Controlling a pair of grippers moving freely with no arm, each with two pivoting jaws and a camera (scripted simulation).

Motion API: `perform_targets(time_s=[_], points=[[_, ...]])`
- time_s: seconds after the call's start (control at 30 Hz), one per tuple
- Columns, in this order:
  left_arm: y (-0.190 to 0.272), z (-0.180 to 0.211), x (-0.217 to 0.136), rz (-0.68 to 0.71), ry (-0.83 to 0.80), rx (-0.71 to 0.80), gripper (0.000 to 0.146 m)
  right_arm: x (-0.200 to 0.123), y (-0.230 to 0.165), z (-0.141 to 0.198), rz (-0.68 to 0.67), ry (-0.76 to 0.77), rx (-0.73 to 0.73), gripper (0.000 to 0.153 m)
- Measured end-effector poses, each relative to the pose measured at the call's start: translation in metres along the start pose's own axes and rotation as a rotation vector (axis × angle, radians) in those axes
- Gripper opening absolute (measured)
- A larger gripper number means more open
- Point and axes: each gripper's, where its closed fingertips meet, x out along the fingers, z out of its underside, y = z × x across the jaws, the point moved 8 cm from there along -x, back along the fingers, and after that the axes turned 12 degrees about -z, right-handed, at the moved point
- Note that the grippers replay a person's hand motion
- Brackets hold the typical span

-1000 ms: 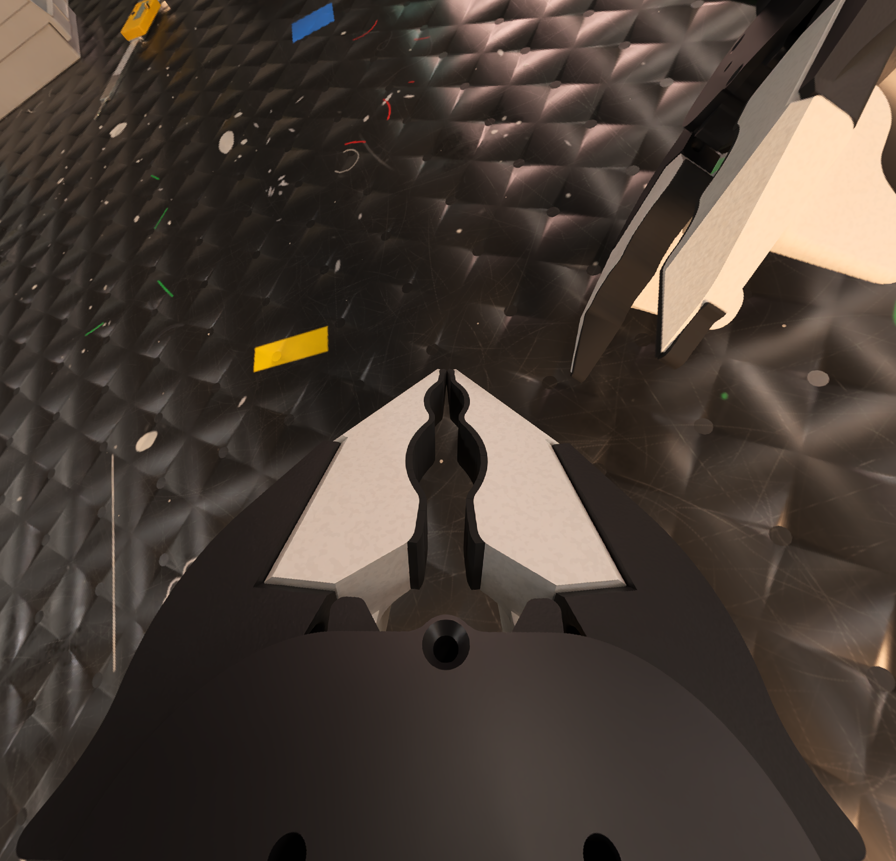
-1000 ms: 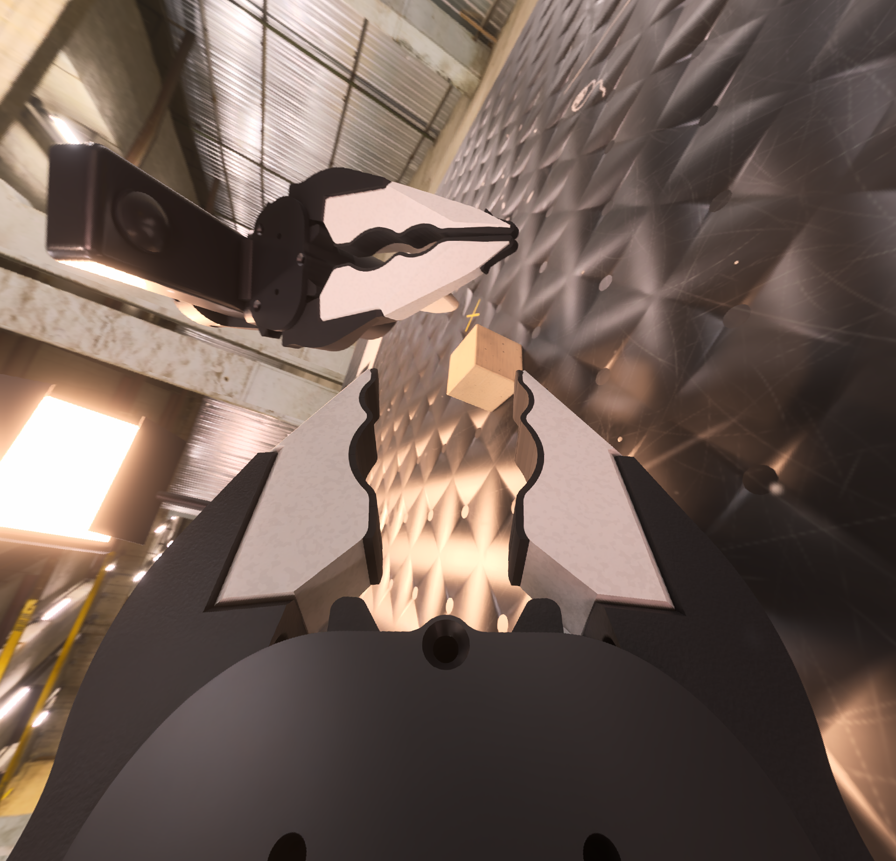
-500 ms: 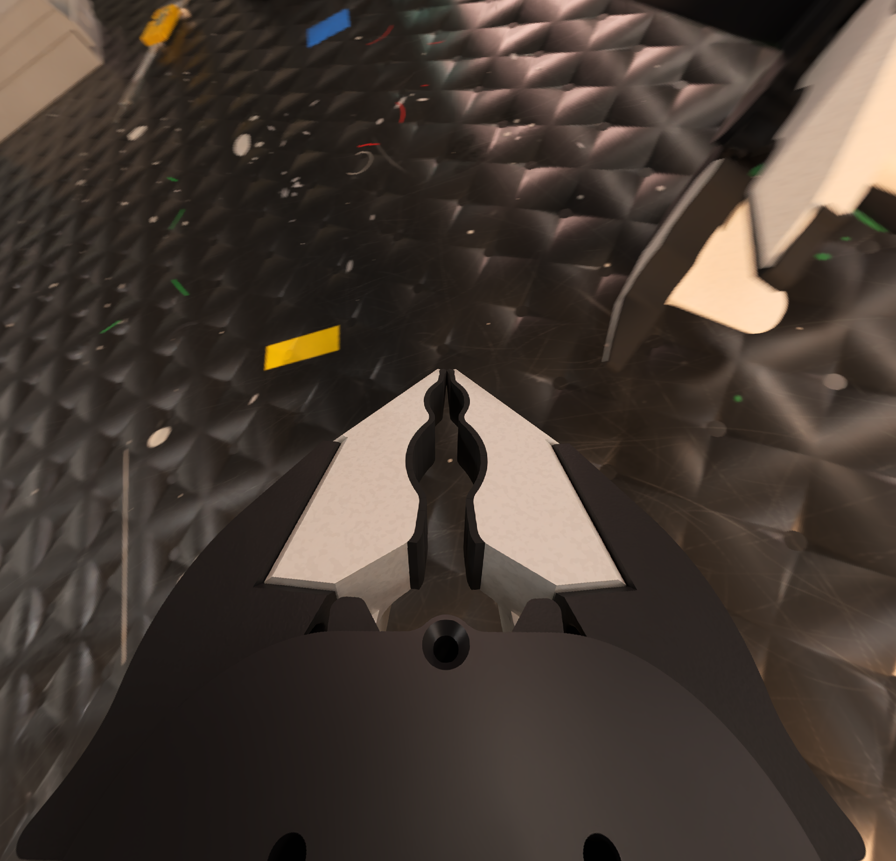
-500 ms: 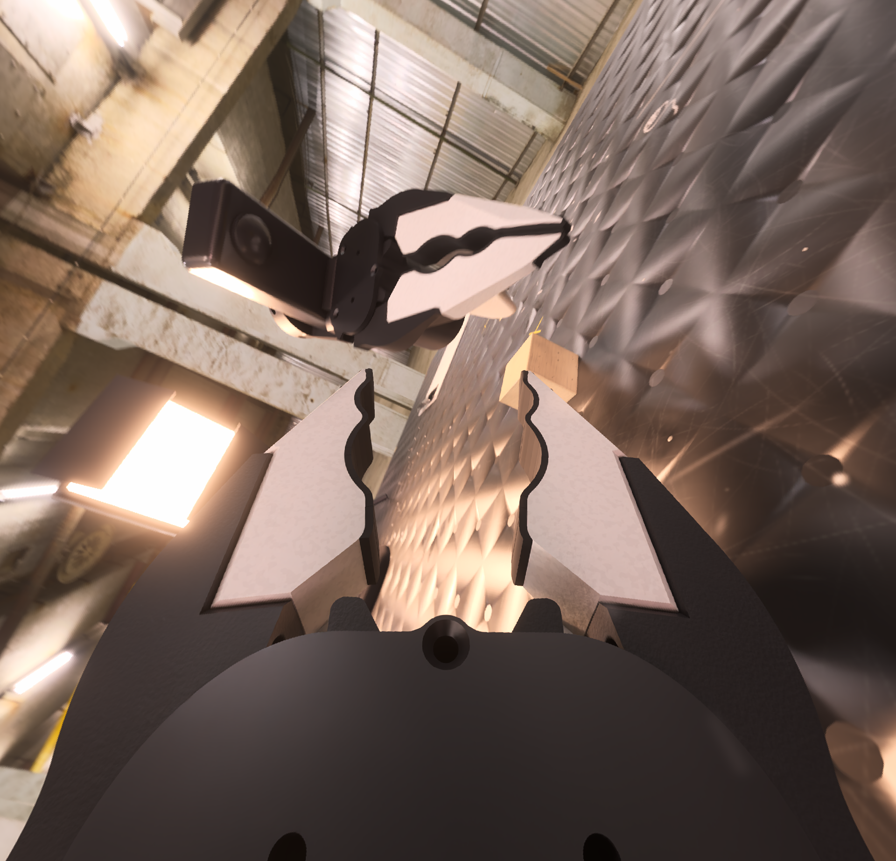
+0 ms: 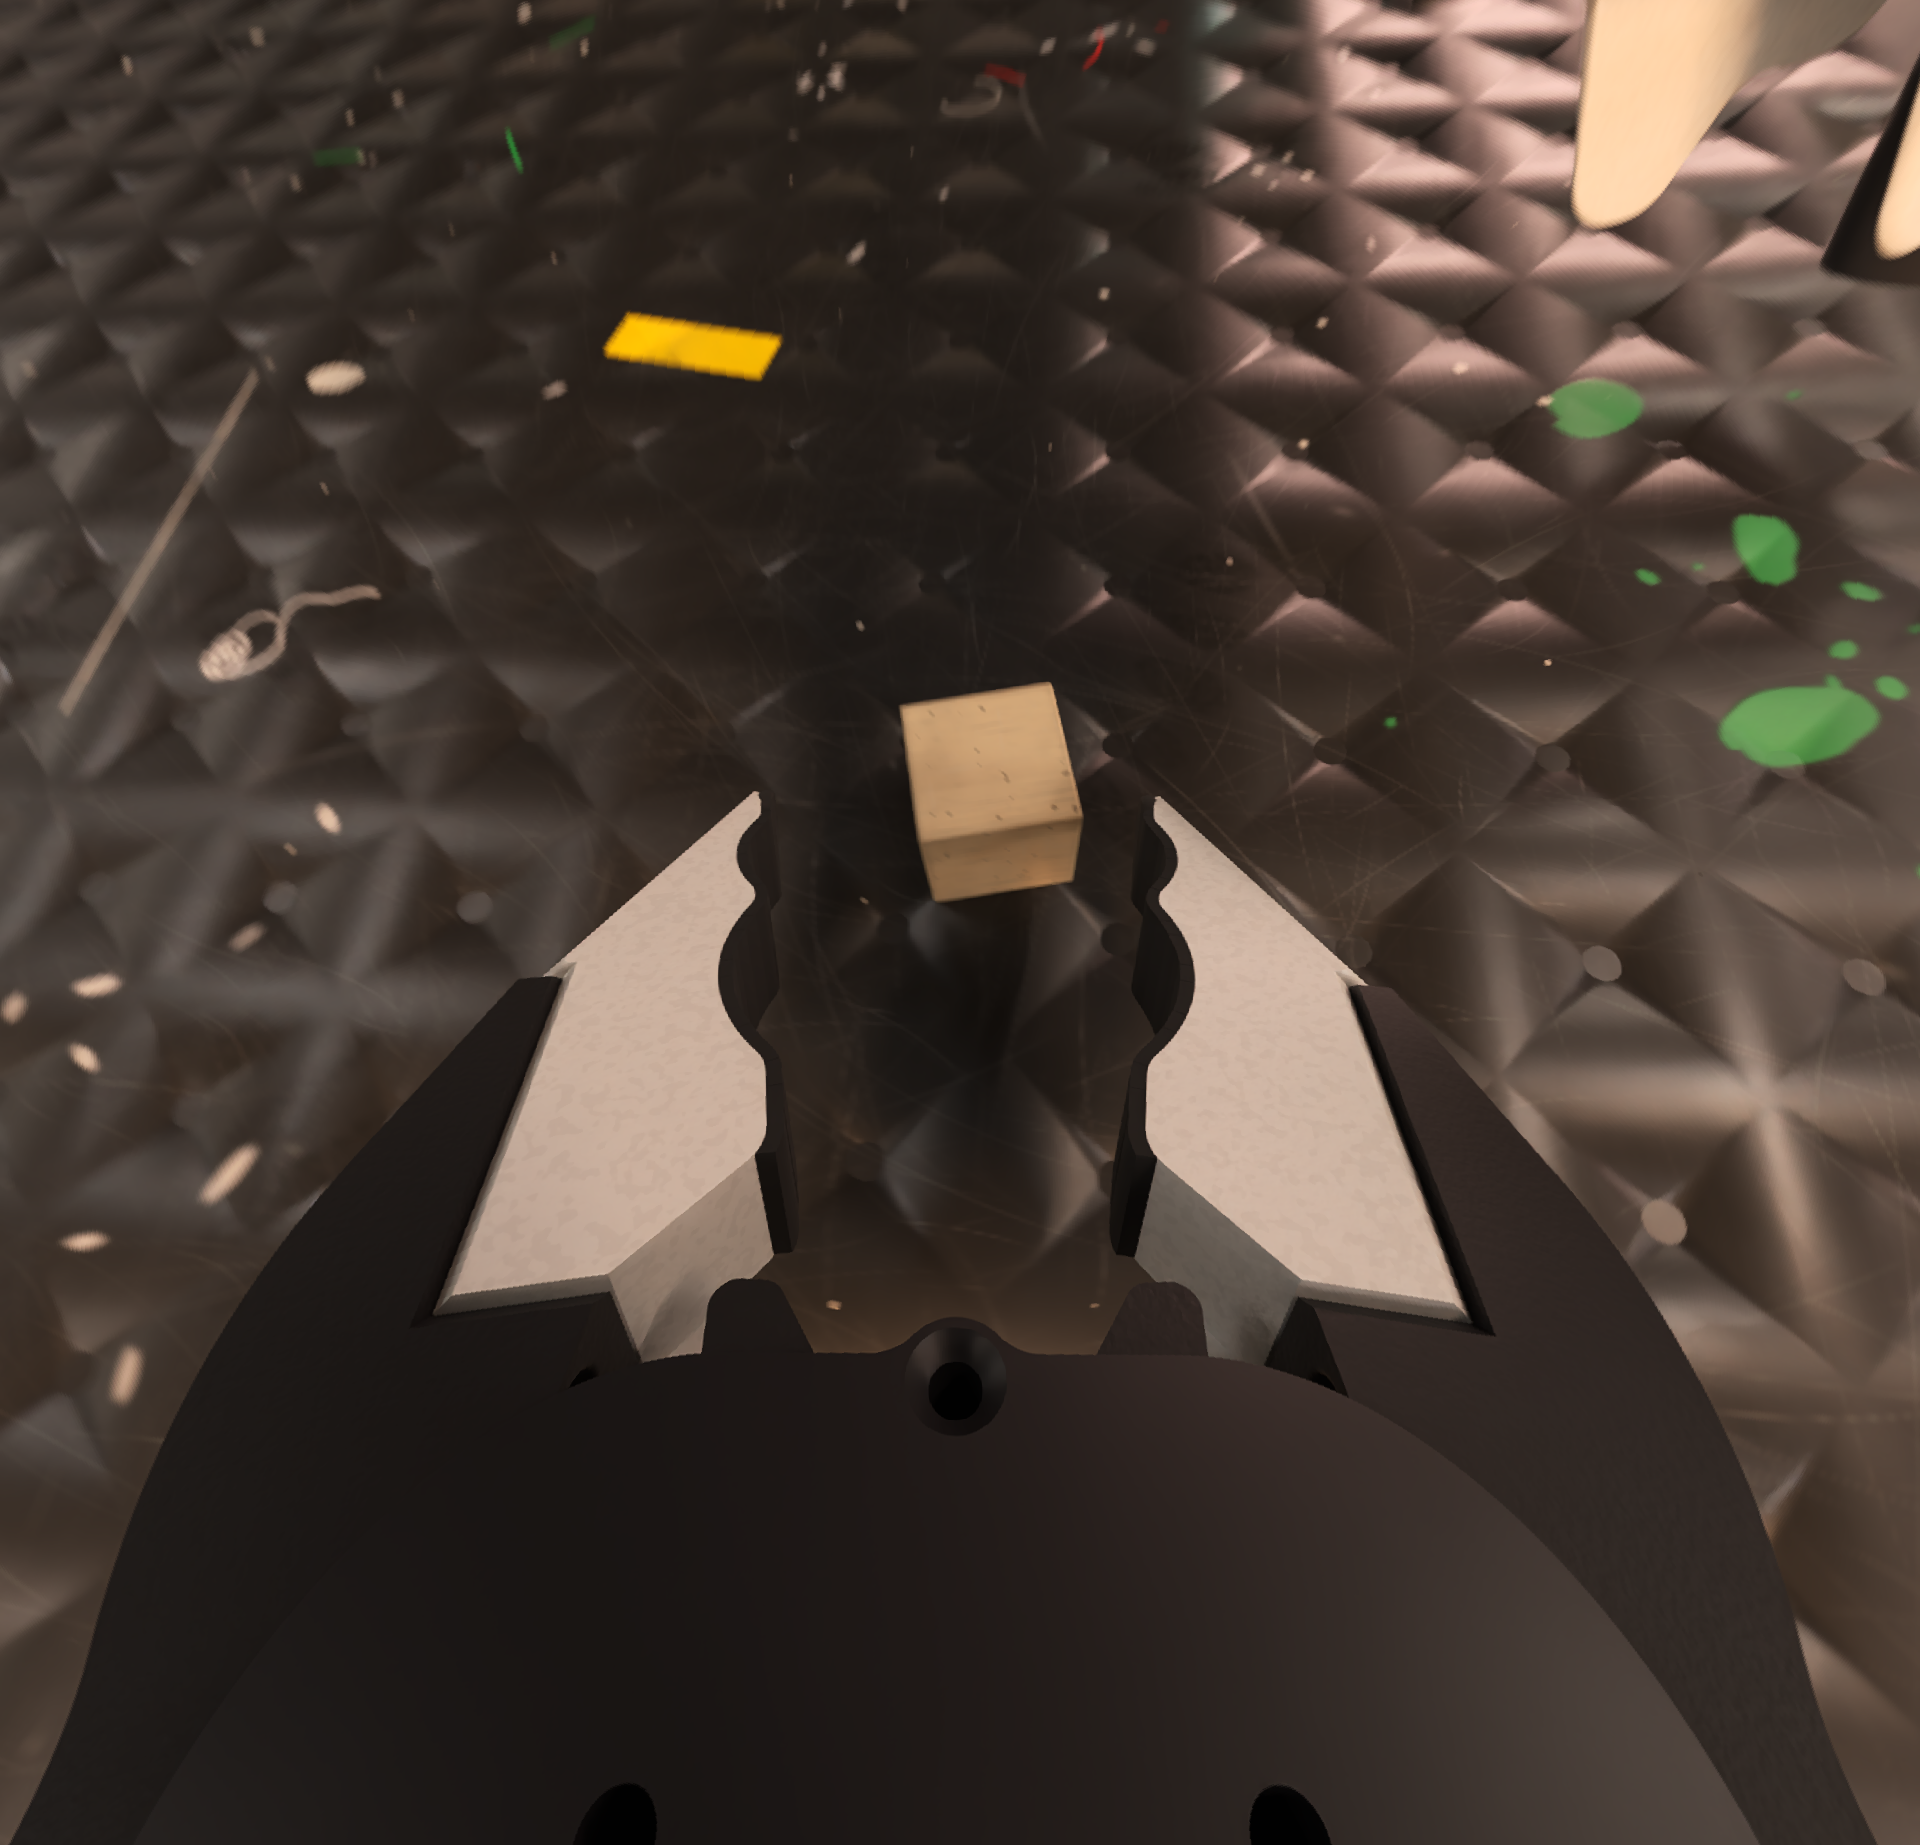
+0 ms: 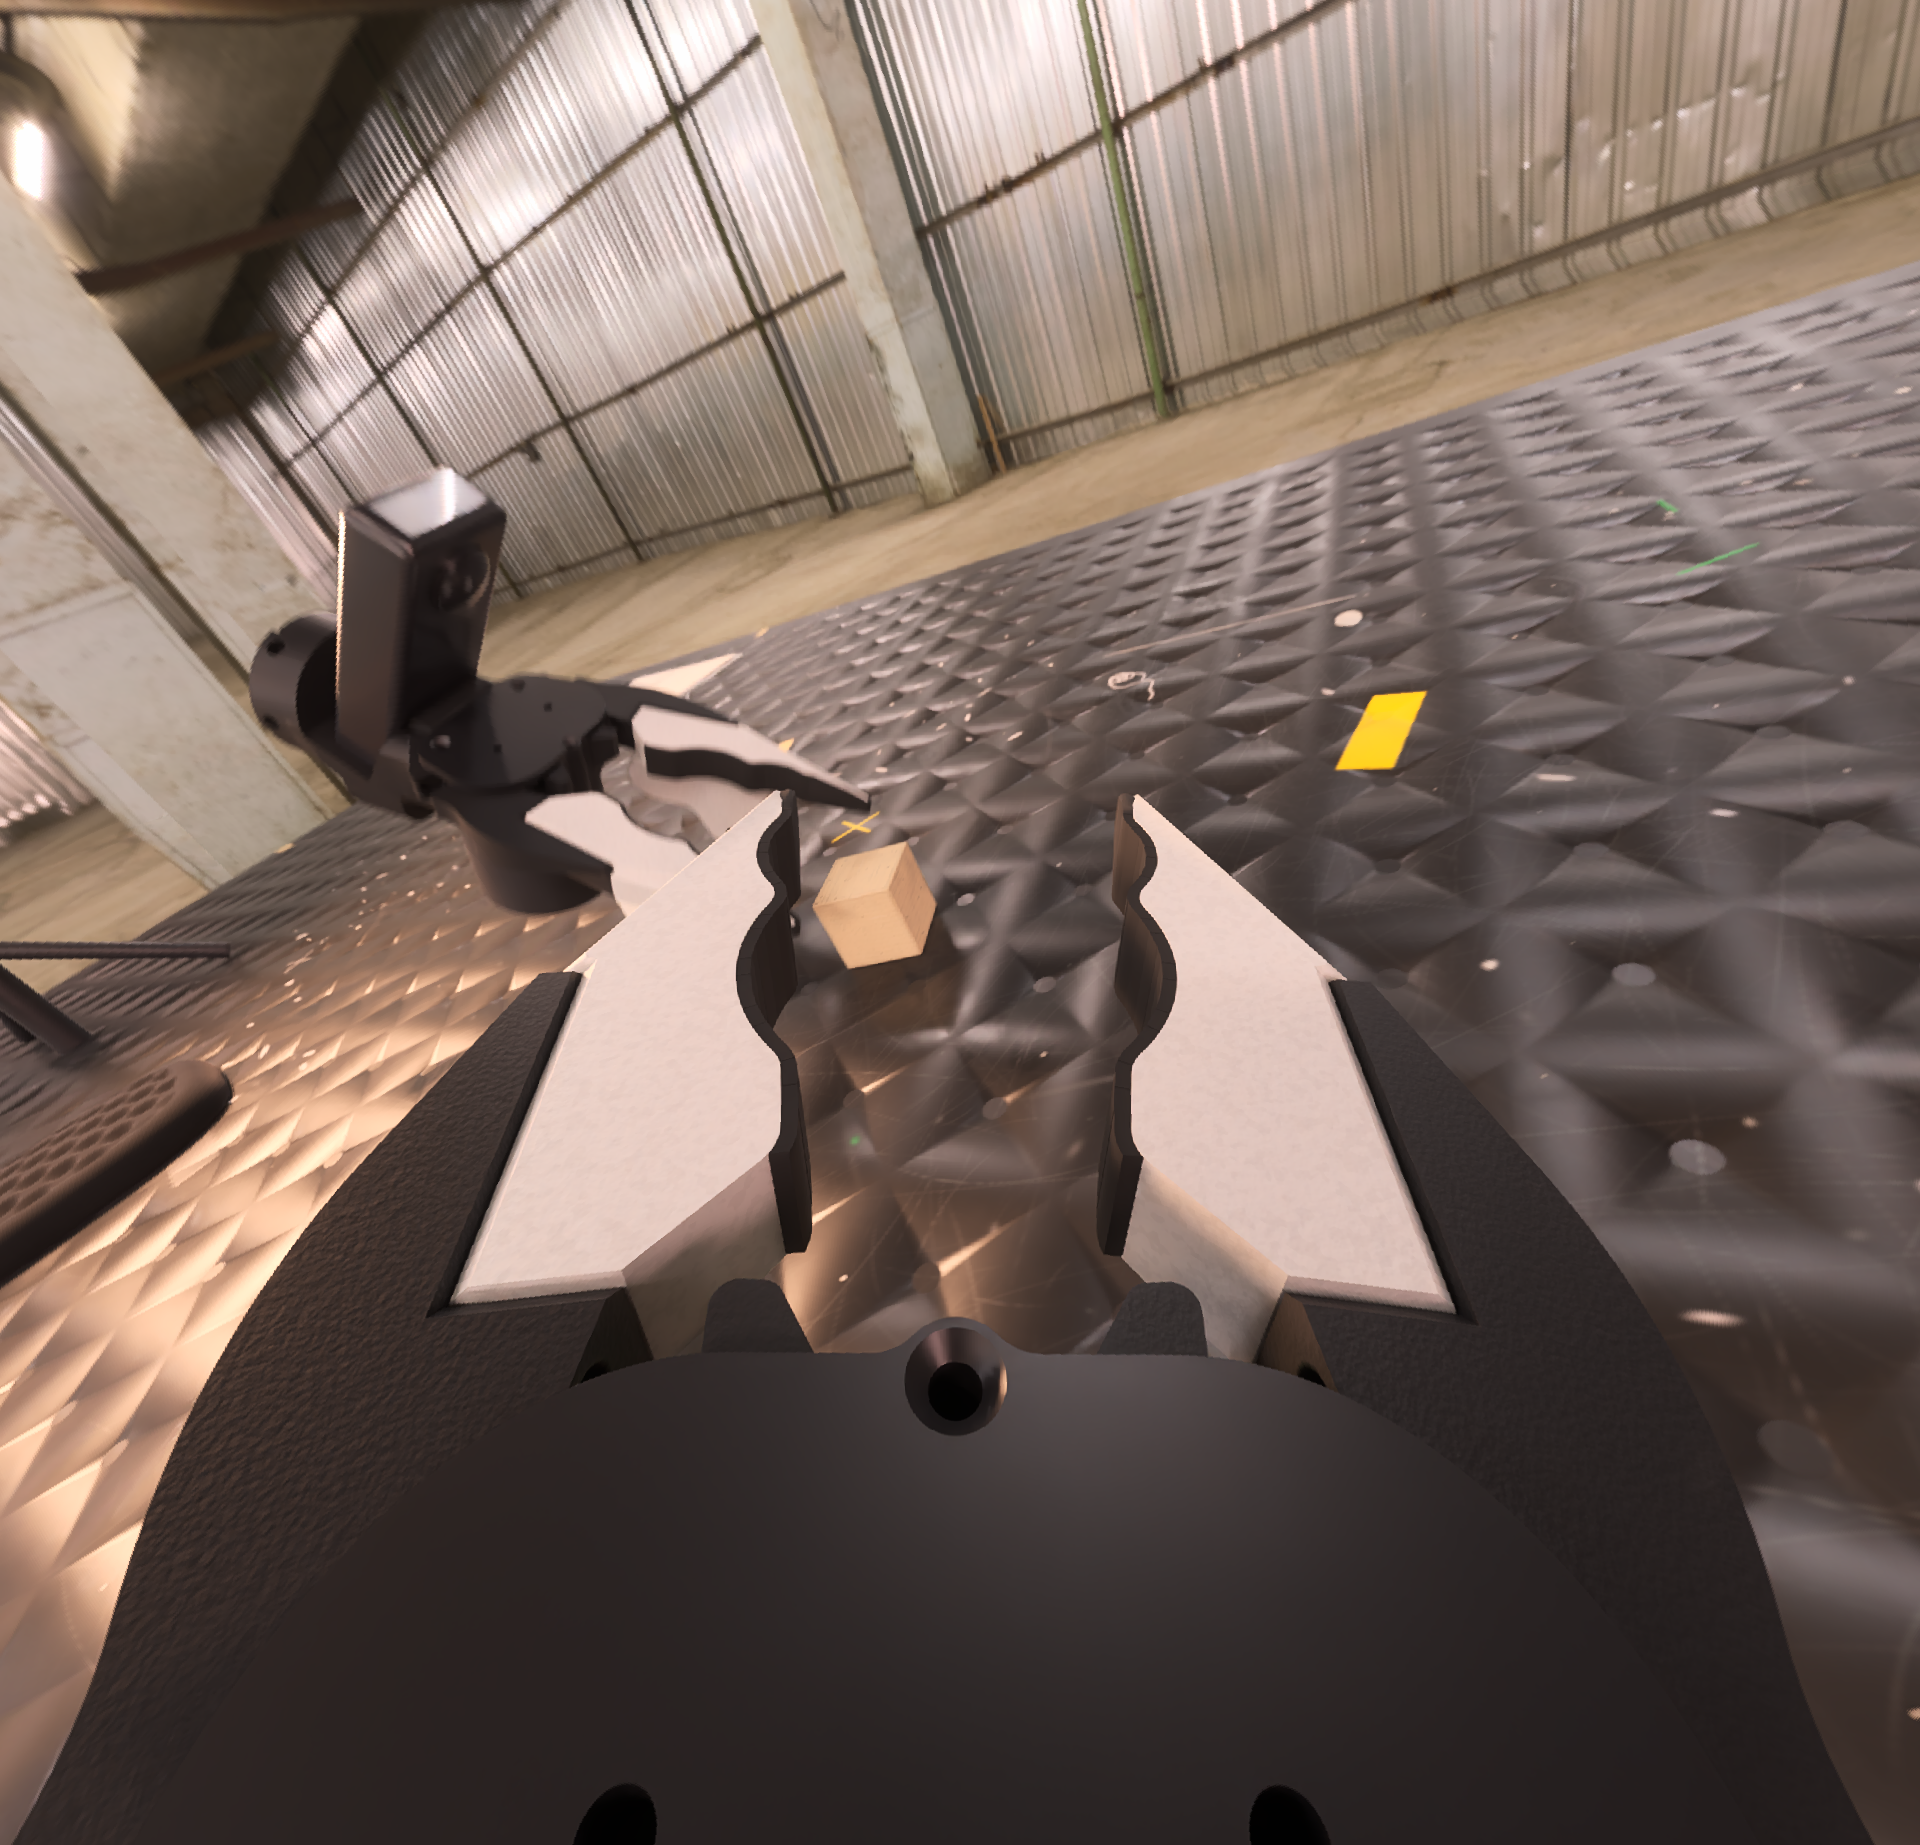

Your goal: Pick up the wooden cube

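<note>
The wooden cube [image 5: 992, 793] is a small pale block sitting on the dark embossed metal table [image 5: 1351, 569]. My left gripper [image 5: 956, 808] is open and empty. The cube lies just beyond its fingertips, centred in the gap, touching neither finger. My right gripper [image 6: 956, 803] is open and empty too. In its view the cube [image 6: 875, 907] lies beyond the tips, near the left finger [image 6: 665, 1047]. The left gripper [image 6: 717, 808] shows there from the side, jaws apart, low over the table beside the cube. The right gripper's fingers [image 5: 1662, 81] show at the left wrist view's top right.
A yellow tape strip [image 5: 693, 346] lies beyond the cube, also in the right wrist view [image 6: 1382, 730]. Green paint splashes [image 5: 1797, 725] mark the table to the right. A curl of wire [image 5: 249, 642] and small debris lie left. A black mesh object [image 6: 94, 1151] sits at the left.
My left gripper has opened from shut and now faces the cube between its fingertips. My right gripper has swung round to a more level view and stays open; it sits farther from the left gripper.
</note>
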Motion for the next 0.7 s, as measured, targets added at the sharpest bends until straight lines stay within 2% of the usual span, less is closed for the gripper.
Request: perform_targets(time_s=[0.17, 0.33, 0.5, 0.6, 0.7], points=[[0.018, 0.006, 0.015, -0.080, -0.078, -0.048, 0.056, -0.005, 0.022, -0.006, -0.043, 0.048, 0.001, 0.061], [0.021, 0.001, 0.023, -0.149, -0.092, -0.032, 0.038, -0.003, 0.037, -0.012, -0.066, -0.036, -0.087, 0.062], [0.019, -0.005, 0.019, -0.189, -0.093, -0.018, 0.037, -0.005, 0.046, -0.014, -0.081, -0.039, -0.151, 0.062], [0.020, -0.030, -0.001, -0.101, -0.093, 0.031, 0.037, -0.006, 0.055, -0.019, -0.053, -0.010, -0.169, 0.062], [0.022, -0.065, -0.013, 0.015, -0.240, 0.126, 0.037, -0.006, 0.059, -0.026, -0.028, 0.055, -0.139, 0.061]])
